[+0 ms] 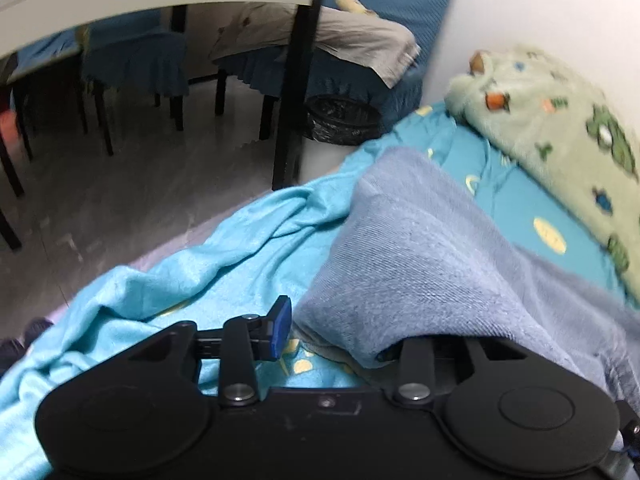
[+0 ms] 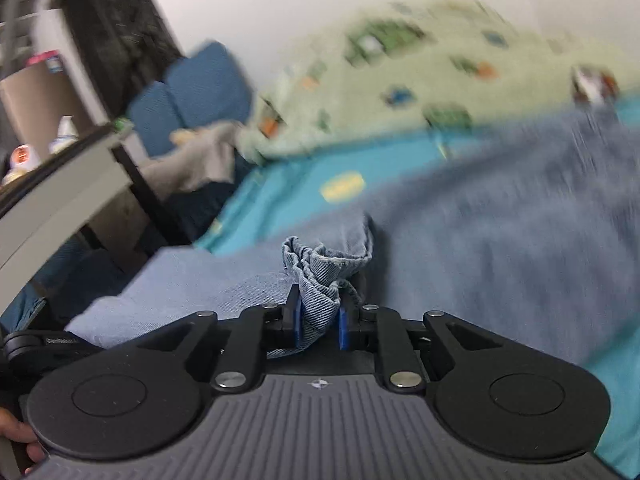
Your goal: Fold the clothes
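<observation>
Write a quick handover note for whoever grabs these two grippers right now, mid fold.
Right gripper: shut on a bunched hem of the blue denim garment.
Left gripper: jaws apart; the garment drapes over one finger, the other pad is bare.
Garment lies on the turquoise sheet, green blanket behind it.
Done: one edge picked up. Left: regrip with the left, finish the fold.

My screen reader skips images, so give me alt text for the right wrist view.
The right gripper pinches a bunched edge of blue denim clothing that lies spread over a turquoise bedsheet. Behind it a pale green patterned blanket lies by the white wall, blurred.
</observation>
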{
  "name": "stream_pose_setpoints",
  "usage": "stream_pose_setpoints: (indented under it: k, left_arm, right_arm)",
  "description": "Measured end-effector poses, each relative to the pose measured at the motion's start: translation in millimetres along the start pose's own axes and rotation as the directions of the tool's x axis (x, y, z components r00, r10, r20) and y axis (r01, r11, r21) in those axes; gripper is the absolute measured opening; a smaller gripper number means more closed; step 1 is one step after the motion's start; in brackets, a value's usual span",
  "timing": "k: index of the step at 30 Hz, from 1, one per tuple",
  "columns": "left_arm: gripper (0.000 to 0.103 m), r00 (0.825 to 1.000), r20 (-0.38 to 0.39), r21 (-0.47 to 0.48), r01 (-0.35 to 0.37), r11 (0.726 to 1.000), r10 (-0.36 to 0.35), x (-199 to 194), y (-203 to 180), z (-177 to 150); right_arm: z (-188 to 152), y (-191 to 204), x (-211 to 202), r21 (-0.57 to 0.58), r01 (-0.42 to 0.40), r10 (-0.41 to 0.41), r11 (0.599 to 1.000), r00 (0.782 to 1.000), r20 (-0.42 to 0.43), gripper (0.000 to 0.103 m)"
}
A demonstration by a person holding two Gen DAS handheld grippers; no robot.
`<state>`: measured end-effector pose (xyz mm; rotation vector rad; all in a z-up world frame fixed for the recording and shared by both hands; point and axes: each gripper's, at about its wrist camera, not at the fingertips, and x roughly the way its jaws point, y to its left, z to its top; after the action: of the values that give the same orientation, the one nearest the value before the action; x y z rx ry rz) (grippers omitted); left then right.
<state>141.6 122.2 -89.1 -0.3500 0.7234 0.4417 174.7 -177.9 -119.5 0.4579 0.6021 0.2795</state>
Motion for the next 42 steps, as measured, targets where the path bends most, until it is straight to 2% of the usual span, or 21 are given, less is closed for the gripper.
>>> stream_pose_setpoints:
  k: [4, 6, 7, 8, 10, 12, 15, 17, 18, 19, 21, 24, 27, 29, 31, 33, 38, 40, 42]
  left_arm:
    - [0.037, 0.999, -0.018, 0.021, 0.027, 0.999, -0.026, -16, 2, 0]
    - [0.042, 0.997, -0.026, 0.022, 0.068, 0.997, -0.068, -33, 4, -2]
    - [0.043, 0.996, -0.012, 0.026, 0.091, 0.996, -0.091, -46, 4, -3]
    - [0.044, 0.993, 0.002, 0.030, 0.114, 0.993, -0.114, -58, 4, -5]
    - [0.050, 0.986, 0.045, 0.055, 0.158, 0.986, -0.160, -86, 2, -9]
    - [0.055, 0.971, 0.108, 0.099, 0.203, 0.974, -0.213, -114, -2, -15]
    - [0.059, 0.946, 0.183, 0.180, 0.234, 0.955, -0.266, -131, -15, -18]
    - [0.059, 0.940, 0.184, 0.225, 0.243, 0.944, -0.286, -121, -29, -13]
    - [0.059, 0.944, 0.180, 0.245, 0.229, 0.942, -0.276, -110, -36, -11]
    - [0.058, 0.952, 0.174, 0.266, 0.202, 0.942, -0.253, -96, -43, -10]
    - [0.058, 0.967, 0.145, 0.295, 0.158, 0.942, -0.208, -67, -56, -8]
    - [0.058, 0.982, 0.128, 0.342, 0.085, 0.936, -0.136, -30, -70, -11]
    - [0.058, 0.992, 0.043, 0.332, 0.099, 0.938, -0.119, 0, -74, -20]
    - [0.058, 0.994, -0.010, 0.356, 0.102, 0.929, -0.106, 13, -76, -26]
    - [0.058, 0.995, -0.026, 0.364, 0.103, 0.926, -0.101, 19, -73, -29]
    - [0.059, 0.994, -0.029, 0.343, 0.108, 0.933, -0.105, 22, -70, -30]
    - [0.064, 0.994, -0.020, 0.303, 0.109, 0.947, -0.108, 20, -70, -30]
    - [0.064, 0.994, -0.016, 0.302, 0.105, 0.947, -0.105, 22, -74, -29]
    - [0.064, 0.994, -0.016, 0.297, 0.107, 0.949, -0.107, 22, -74, -28]
  right_arm:
    - [5, -13, 1, 0.059, -0.038, 0.040, 0.998, 0.999, -0.025, 0.021]
    - [8, -17, -1, 0.091, -0.050, 0.054, 0.995, 0.998, -0.042, 0.028]
    - [10, -19, -5, 0.099, -0.056, 0.060, 0.994, 0.997, -0.043, 0.030]
    - [13, -20, -10, 0.104, -0.062, 0.066, 0.993, 0.997, -0.041, 0.039]
    - [20, -21, -20, 0.094, -0.067, 0.070, 0.993, 0.997, -0.032, 0.040]
    - [32, -27, -34, 0.090, -0.060, 0.062, 0.994, 0.998, -0.011, 0.043]
    - [52, -50, -58, 0.128, 0.002, -0.004, 0.992, 1.000, 0.020, 0.051]
    - [67, -72, -74, 0.183, 0.060, -0.068, 0.981, 0.997, 0.036, 0.054]
    - [74, -86, -82, 0.213, 0.088, -0.100, 0.973, 0.994, 0.045, 0.058]
    - [78, -101, -90, 0.246, 0.119, -0.138, 0.962, 0.988, 0.062, 0.060]
    - [85, -132, -106, 0.314, 0.180, -0.221, 0.932, 0.970, 0.099, 0.072]
    - [83, -178, -116, 0.480, 0.227, -0.316, 0.847, 0.942, 0.113, 0.079]
    - [74, -212, -106, 0.602, 0.226, -0.346, 0.766, 0.934, 0.089, 0.084]
    - [67, -226, -91, 0.660, 0.179, -0.316, 0.729, 0.944, 0.093, 0.084]
    - [62, -234, -75, 0.700, 0.122, -0.286, 0.703, 0.951, 0.121, 0.084]
    - [60, -236, -61, 0.708, 0.101, -0.281, 0.699, 0.949, 0.142, 0.087]
    - [66, -226, -40, 0.578, 0.185, -0.310, 0.795, 0.943, 0.124, 0.092]
    - [70, -227, -32, 0.531, 0.201, -0.306, 0.823, 0.945, 0.116, 0.091]
    - [71, -231, -28, 0.525, 0.183, -0.294, 0.831, 0.946, 0.136, 0.081]
